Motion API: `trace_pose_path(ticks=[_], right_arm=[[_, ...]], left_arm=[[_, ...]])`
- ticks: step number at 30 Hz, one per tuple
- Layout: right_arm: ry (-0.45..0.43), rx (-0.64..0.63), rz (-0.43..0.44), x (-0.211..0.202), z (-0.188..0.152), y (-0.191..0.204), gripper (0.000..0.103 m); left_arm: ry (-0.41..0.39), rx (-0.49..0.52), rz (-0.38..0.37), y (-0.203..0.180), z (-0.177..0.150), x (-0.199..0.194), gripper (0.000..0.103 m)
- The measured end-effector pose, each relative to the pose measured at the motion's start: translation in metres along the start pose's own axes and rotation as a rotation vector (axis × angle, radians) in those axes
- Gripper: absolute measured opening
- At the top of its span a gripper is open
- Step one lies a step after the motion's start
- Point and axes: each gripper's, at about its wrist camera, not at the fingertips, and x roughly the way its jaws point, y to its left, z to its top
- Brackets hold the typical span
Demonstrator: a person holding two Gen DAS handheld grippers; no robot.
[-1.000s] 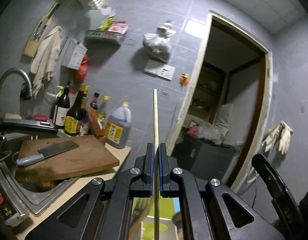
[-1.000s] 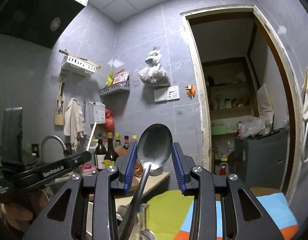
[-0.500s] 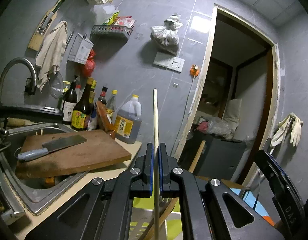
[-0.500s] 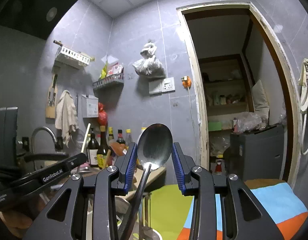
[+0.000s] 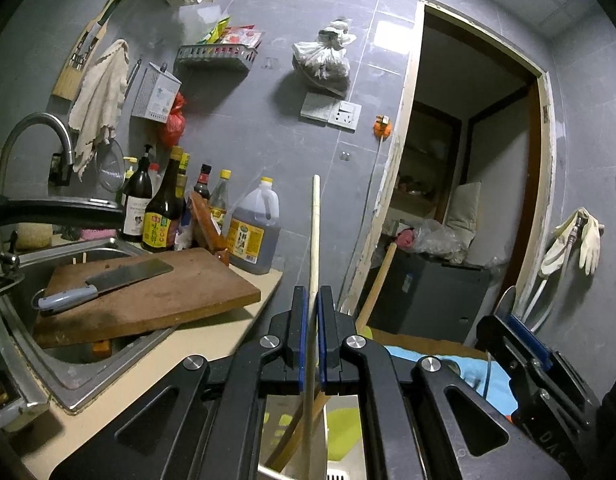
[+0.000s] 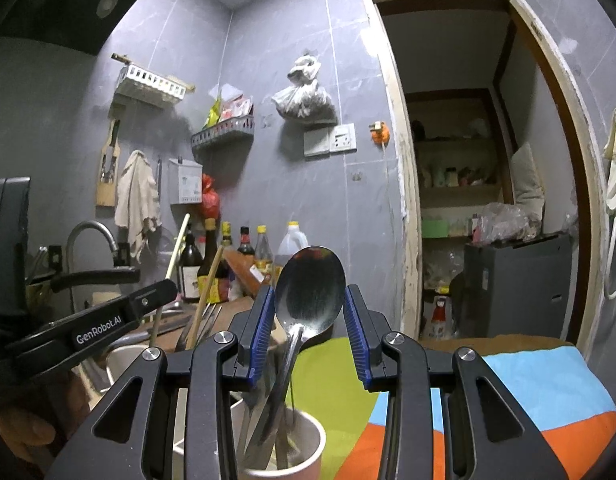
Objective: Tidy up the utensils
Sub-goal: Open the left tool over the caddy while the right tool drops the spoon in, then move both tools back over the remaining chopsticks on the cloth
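Left wrist view, left to right:

- Stainless sink (image 5: 48, 372) at far left, with curved faucet (image 5: 36, 132) above.
- Wooden cutting board (image 5: 156, 292) laid across sink rim and worktop (image 5: 180, 352); cleaver (image 5: 108, 280) flat on top, grey handle toward the left.
- Row of sauce bottles (image 5: 164, 208) against the wall behind the board; large oil jug (image 5: 254, 232) at right end of row.
- Left gripper (image 5: 312, 340) at centre, fingers (image 5: 299, 336) clamped on a pale wooden chopstick (image 5: 315, 232). Chopstick upright, upper end well above the fingertips, lower end running down toward a metal container (image 5: 348, 420) below. A second, browner stick leaning inside the same container.
- Doorway (image 5: 468, 180) right of centre; rubber gloves (image 5: 576, 240) hung on the wall beyond.

Right wrist view, left to right:

- Left gripper body at far left, marked "GenRobot.AI".
- Metal container (image 6: 120, 360) behind, holding chopsticks and a fork (image 6: 208, 320).
- Right gripper (image 6: 310, 328) at centre, fingers (image 6: 260, 332) spread apart, one on each side of a steel spoon (image 6: 310, 292). Contact between pads and spoon bowl: cannot tell; a narrow gap seems visible on both sides.
- Spoon handle standing in a paper cup (image 6: 296, 456) with other metal utensils.
- Multicoloured cloth (image 6: 508, 392) at right: green, blue, orange.
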Motion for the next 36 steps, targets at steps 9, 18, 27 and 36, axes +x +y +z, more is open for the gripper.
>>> trace_pose_path(ticks=[9,18,27,36], right_arm=[[0.057,0.005,0.024,-0.006,-0.003,-0.002,0.033],[0.093,0.007,0.037,-0.009,-0.008,-0.004,0.033],[0.088,0.018,0.039,-0.020,-0.004,-0.011,0.040],[0.054,0.027,0.001,-0.048,0.010,-0.033,0.052]], left_arm=[[0.073,-0.003,-0.007,0.001,-0.010,-0.003,0.003],[0.124,-0.007,-0.026,-0.001,-0.015,-0.006,0.005],[0.114,-0.032,-0.064,-0.006,-0.009,-0.019,0.025],[0.087,0.004,-0.112,-0.032,-0.003,-0.034,0.039]])
